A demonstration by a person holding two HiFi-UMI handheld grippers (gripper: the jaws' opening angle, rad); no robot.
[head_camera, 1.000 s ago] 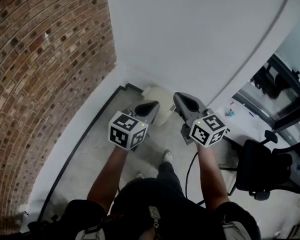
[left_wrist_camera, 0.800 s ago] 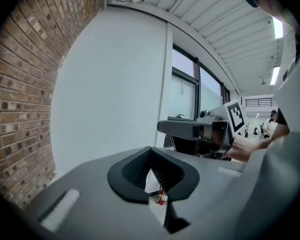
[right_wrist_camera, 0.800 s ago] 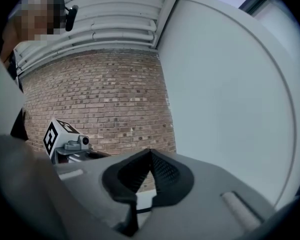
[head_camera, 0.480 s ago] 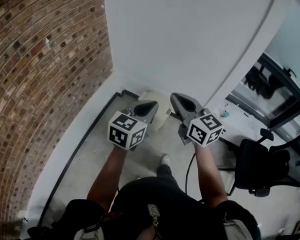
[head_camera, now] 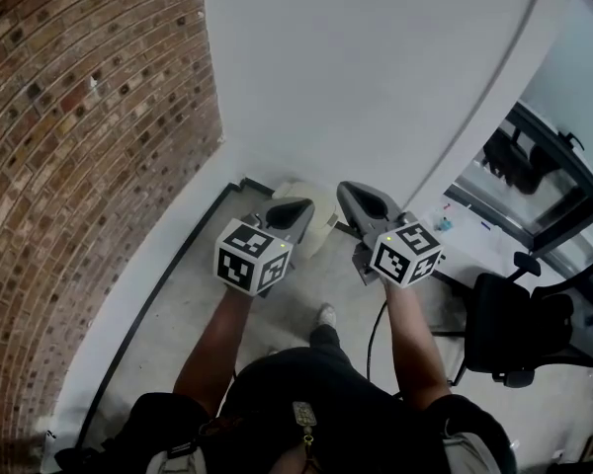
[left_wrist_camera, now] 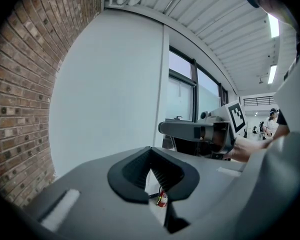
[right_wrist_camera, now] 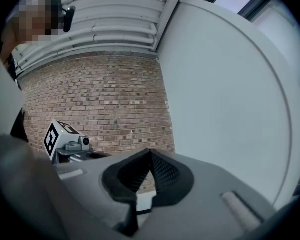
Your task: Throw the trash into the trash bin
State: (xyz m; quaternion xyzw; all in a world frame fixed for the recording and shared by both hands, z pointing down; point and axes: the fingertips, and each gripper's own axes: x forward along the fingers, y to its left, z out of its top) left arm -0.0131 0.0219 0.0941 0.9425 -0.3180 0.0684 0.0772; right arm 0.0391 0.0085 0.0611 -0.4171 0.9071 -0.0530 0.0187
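**Both hand-held grippers closed and empty above the corner bin**

Nearest in the head view are the person's dark-clothed torso and two bare forearms [head_camera: 215, 352] reaching forward, with one pale shoe [head_camera: 327, 312] on the grey floor [head_camera: 193, 299] between them. A dark cable [head_camera: 374, 336] hangs beside the right forearm.

The left hand-held gripper [head_camera: 296, 208] is narrow. In its own view the dark ribbed jaws meet at their tips with nothing between them, and a small red thing far off shows through the gap below. Its marker cube [head_camera: 250, 258] sits just above the hand.

The right hand-held gripper [head_camera: 356, 196] is also narrow, with its jaw tips pressed together on nothing. Its marker cube [head_camera: 407, 255] faces the camera. The two grippers are held side by side, near each other but apart.

Past their tips, a pale cream trash bin [head_camera: 322, 219] stands on the floor in the corner. It is partly covered by both grippers, and its opening cannot be made out.

A brick wall [head_camera: 79, 166] rises at the left of the corner and a plain white wall [head_camera: 376, 67] runs behind it. Further right are a black office chair [head_camera: 534, 334] and glass panels.
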